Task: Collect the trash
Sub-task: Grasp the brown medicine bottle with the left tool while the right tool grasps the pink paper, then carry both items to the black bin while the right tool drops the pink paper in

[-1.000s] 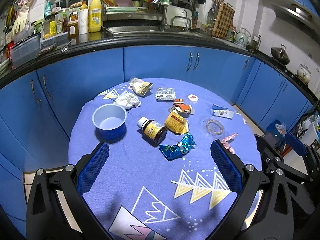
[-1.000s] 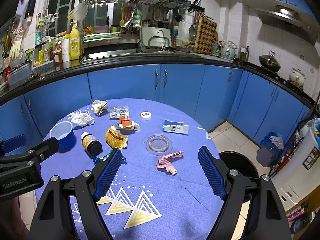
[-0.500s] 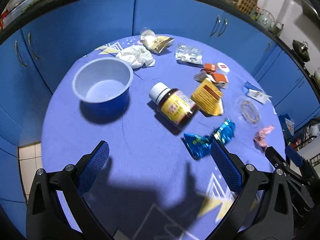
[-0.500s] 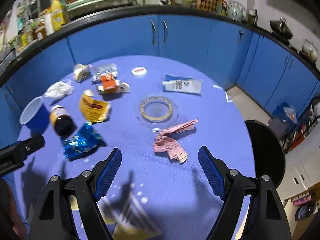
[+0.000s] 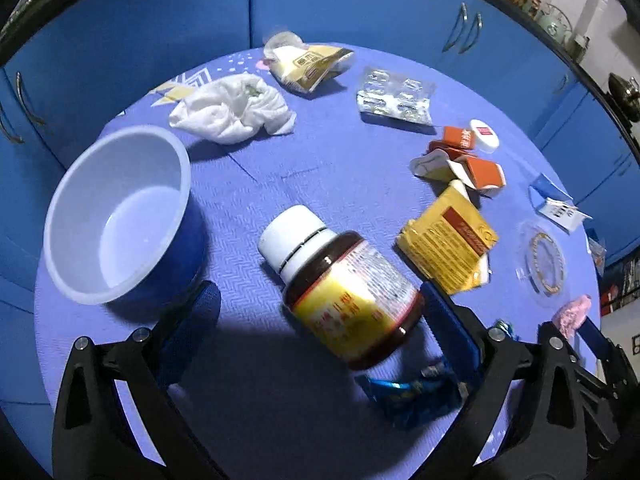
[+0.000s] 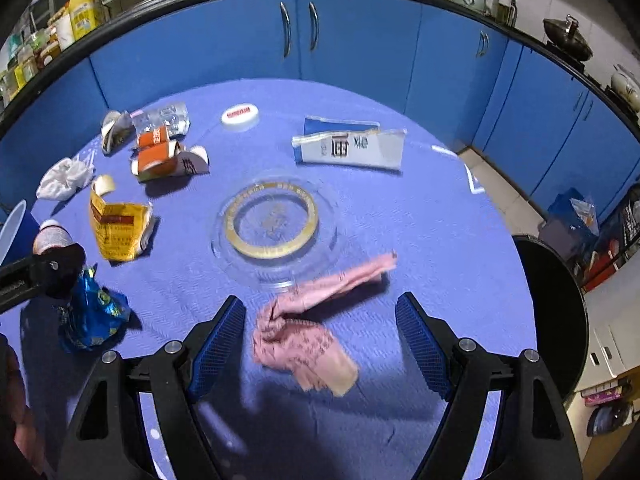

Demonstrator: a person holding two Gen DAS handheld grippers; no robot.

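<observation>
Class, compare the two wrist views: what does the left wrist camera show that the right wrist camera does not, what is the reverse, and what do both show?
Only the left wrist view shows the inside of the blue bowl and the brown bottle's yellow label. Only the right wrist view shows the black bin beside the table and the yellow jug on the counter. Both show the yellow packet, white cap and pink wrapper.

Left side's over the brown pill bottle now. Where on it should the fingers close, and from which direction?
Grip the brown pill bottle across its labelled body, from above. It lies on its side, white cap towards the blue bowl, and its round body sits between the open left gripper fingers. The blue wrapper lies close by the base.
</observation>
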